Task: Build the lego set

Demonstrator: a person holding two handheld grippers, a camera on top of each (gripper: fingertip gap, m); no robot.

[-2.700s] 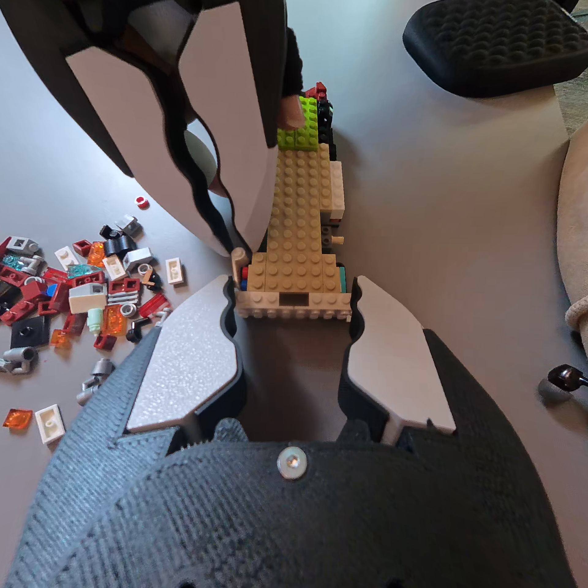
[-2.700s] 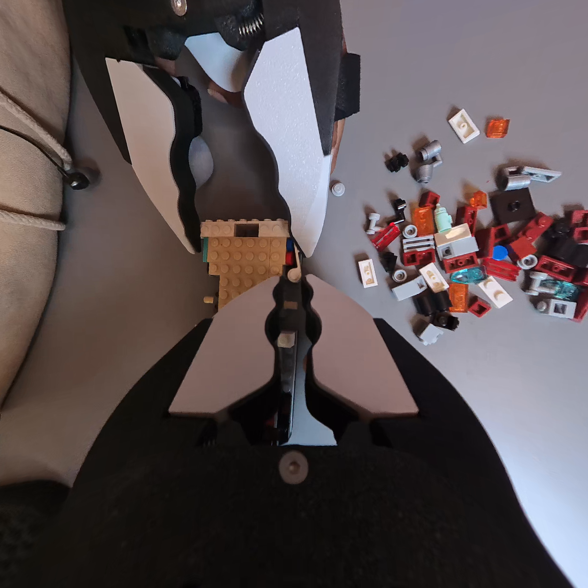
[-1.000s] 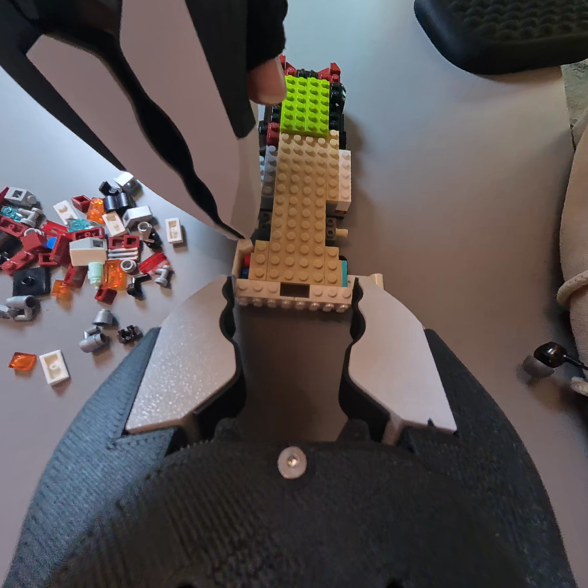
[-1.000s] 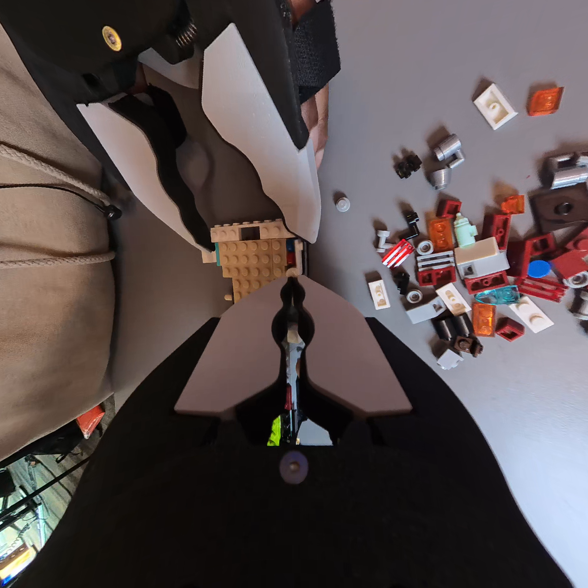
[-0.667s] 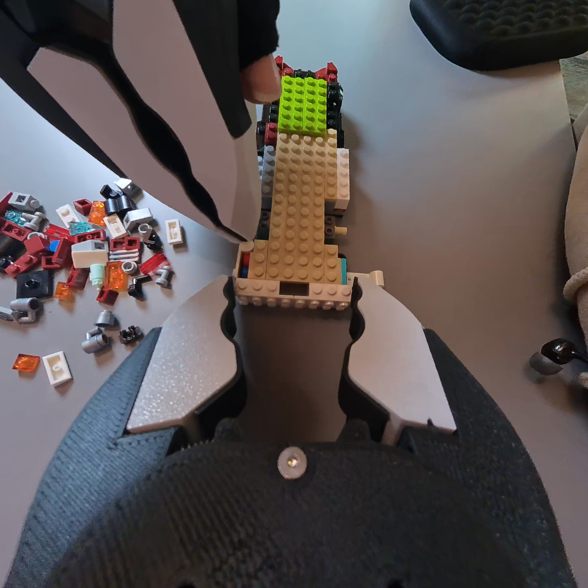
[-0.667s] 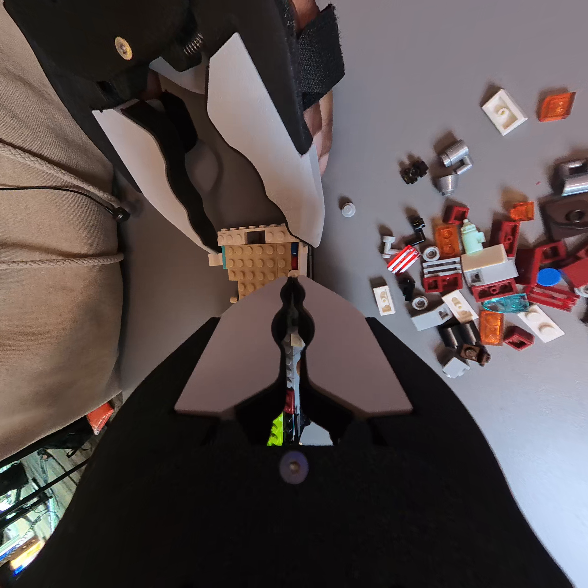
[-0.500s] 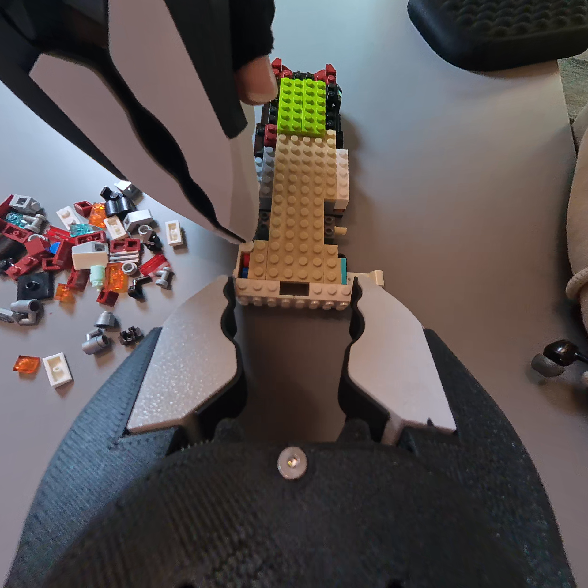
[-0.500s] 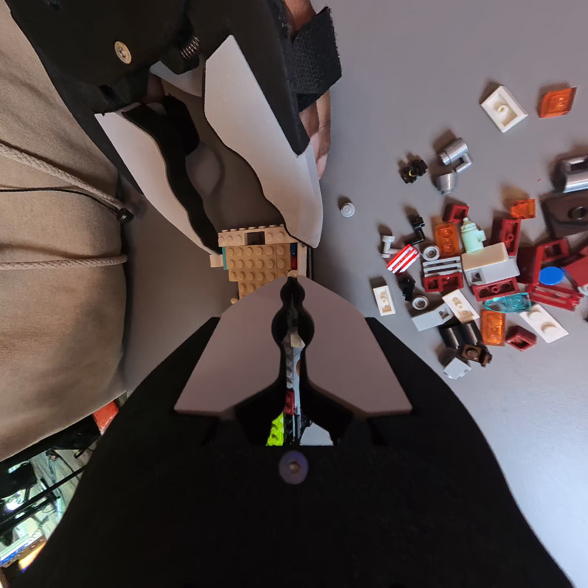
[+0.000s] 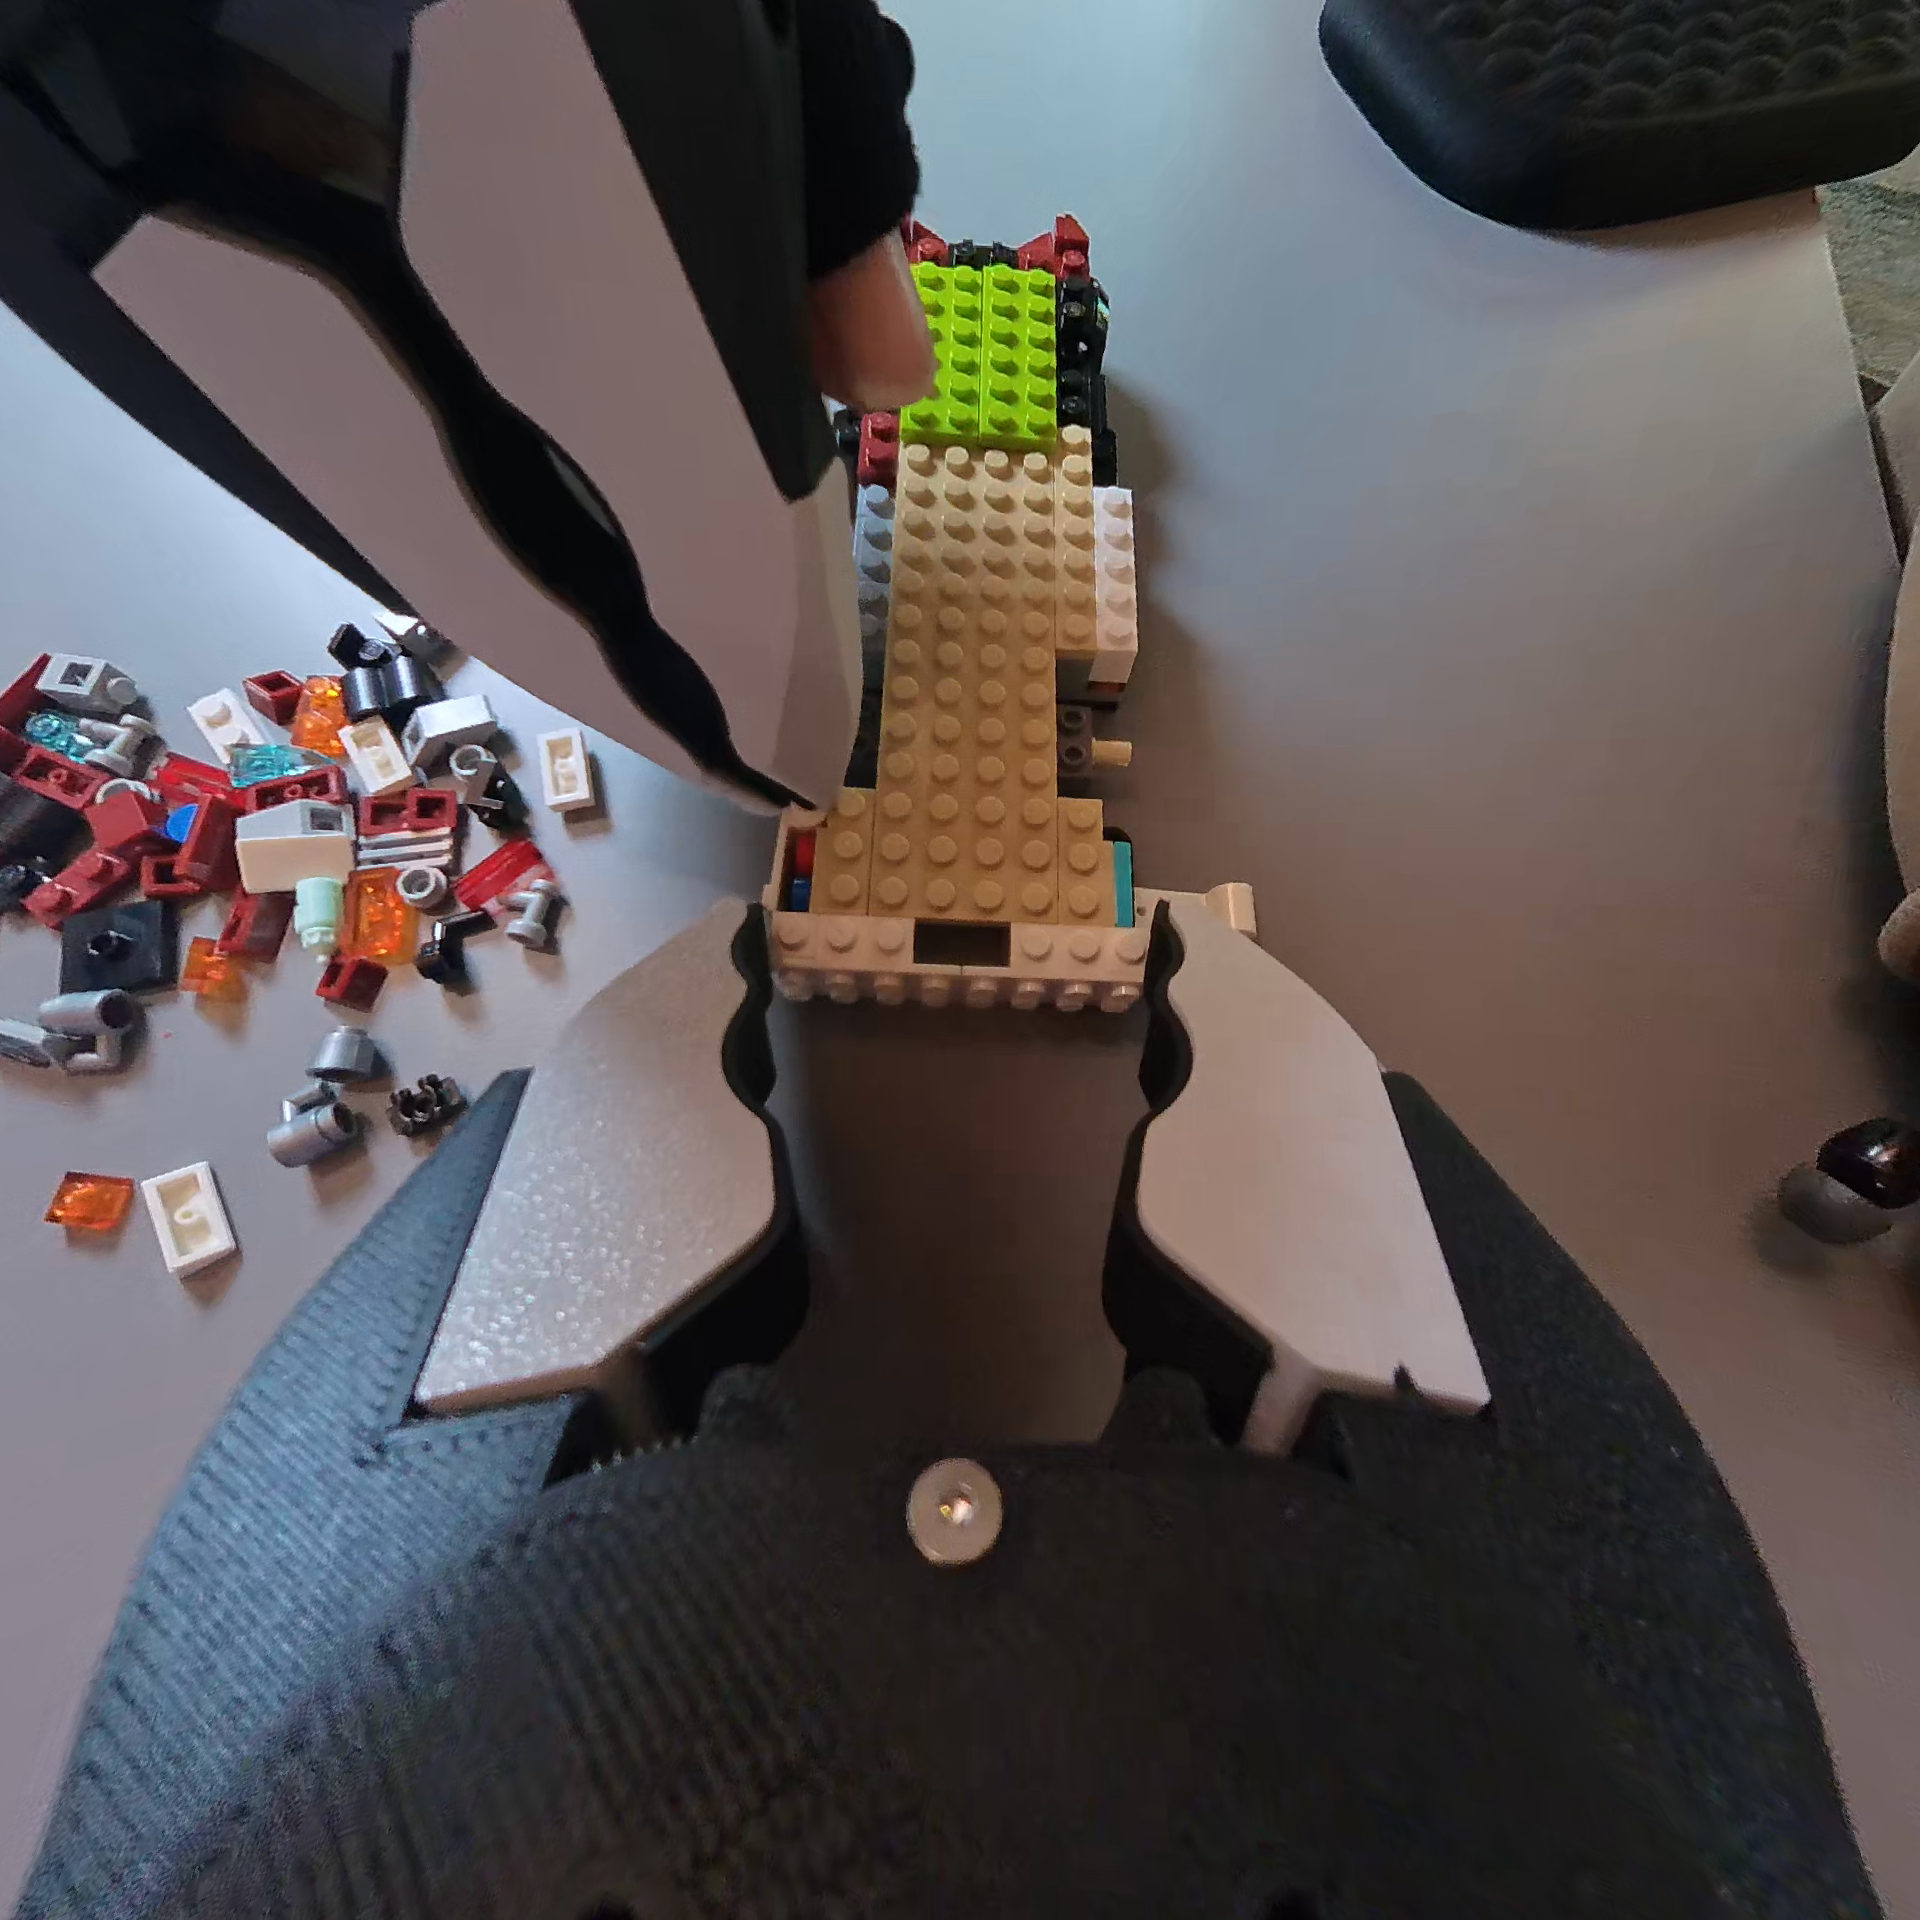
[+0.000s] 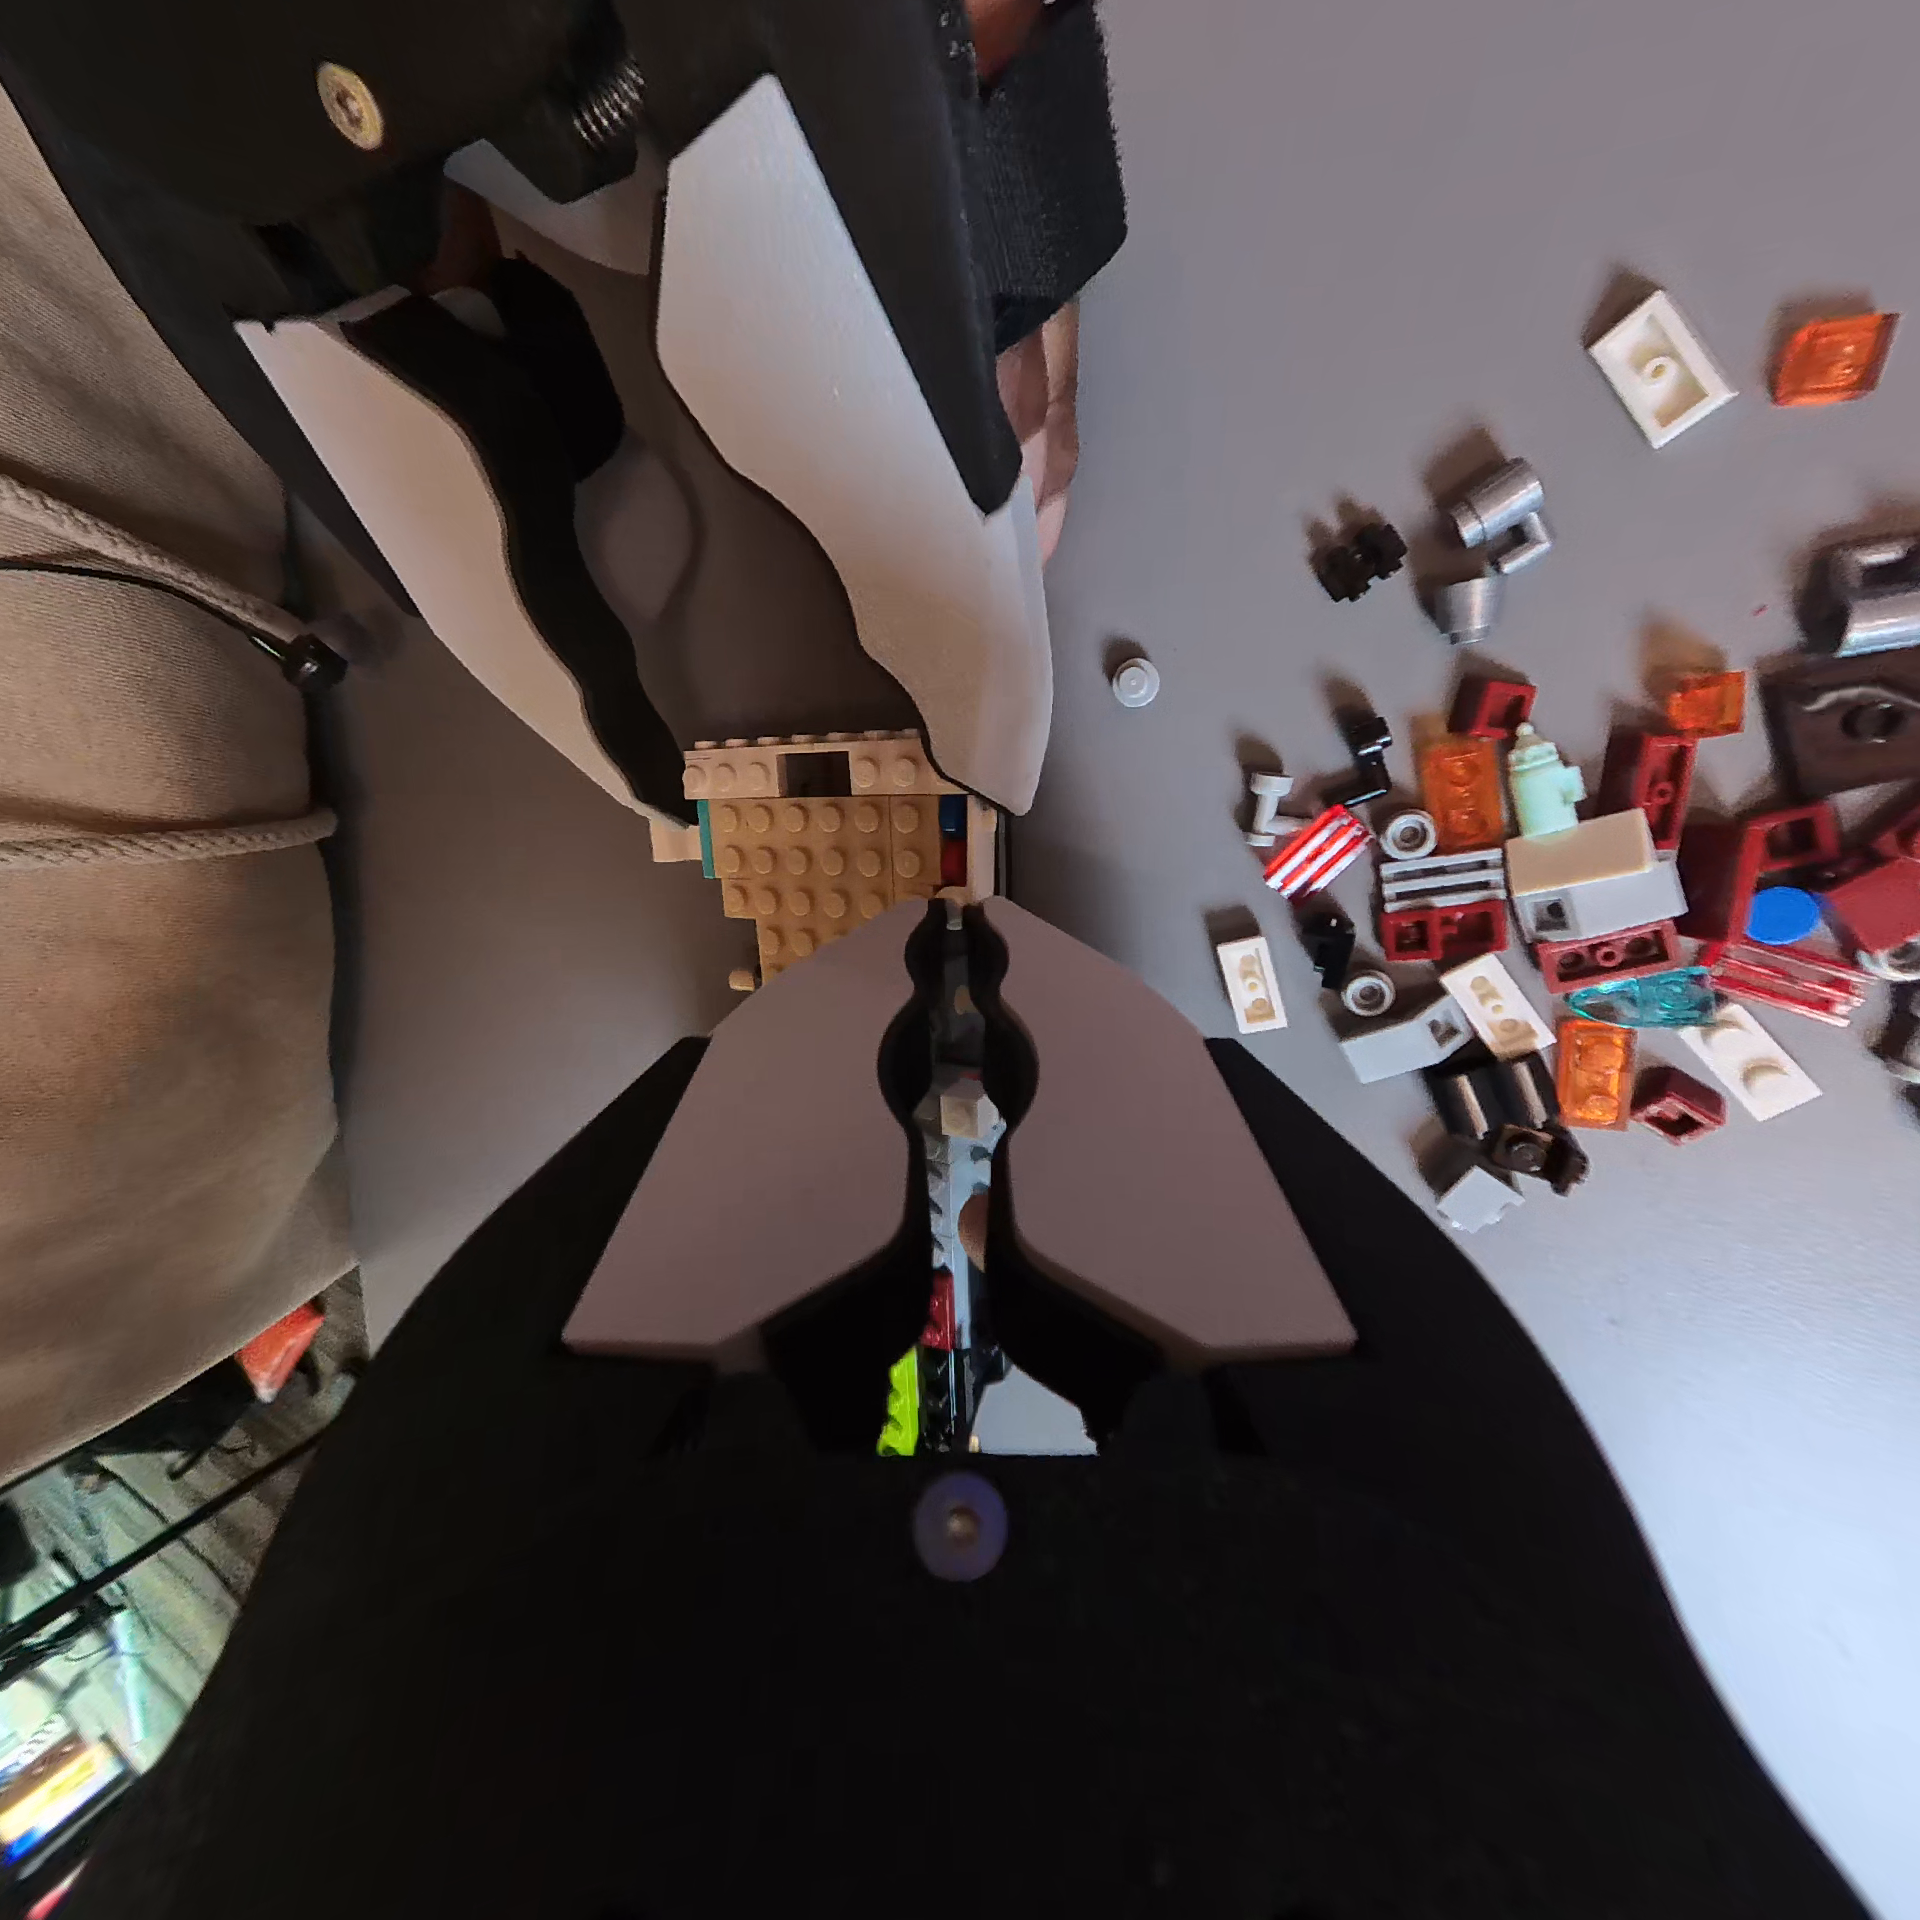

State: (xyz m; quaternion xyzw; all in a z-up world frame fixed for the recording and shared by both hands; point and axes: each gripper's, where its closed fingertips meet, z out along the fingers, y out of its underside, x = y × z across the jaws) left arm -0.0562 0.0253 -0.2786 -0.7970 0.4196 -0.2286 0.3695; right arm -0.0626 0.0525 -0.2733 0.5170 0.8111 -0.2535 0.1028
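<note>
1. Nearest in the left wrist view, the left gripper (image 9: 961, 961) has its jaws wide apart, with the white end of a long brick model (image 9: 977, 665) between the fingertips; both inner pads lie against the end's two sides, so it is clamped there.
2. The model lies flat on the grey table (image 9: 1455, 675), running away from that gripper: a tan studded top, then a lime green patch (image 9: 982, 348), then dark red and black bricks at the far end.
3. The right gripper (image 9: 800, 800) comes in from the upper left, its tips at the model's near left corner. Its jaws are almost together; a small pale piece seems to sit at the tips, too small to name.
4. Room: bare table lies to the model's right. A loose brick pile (image 9: 260, 862) crowds the left. A black cushion (image 9: 1621, 94) sits at the far right edge.
5. Only the right wrist view shows beige fabric with a cord (image 10: 156, 831) close beside the model, a lone round grey stud (image 10: 1135, 686) apart from the pile, and the left gripper's spring and screw.
6. Only the left wrist view shows the model's full length and the green patch from above.
</note>
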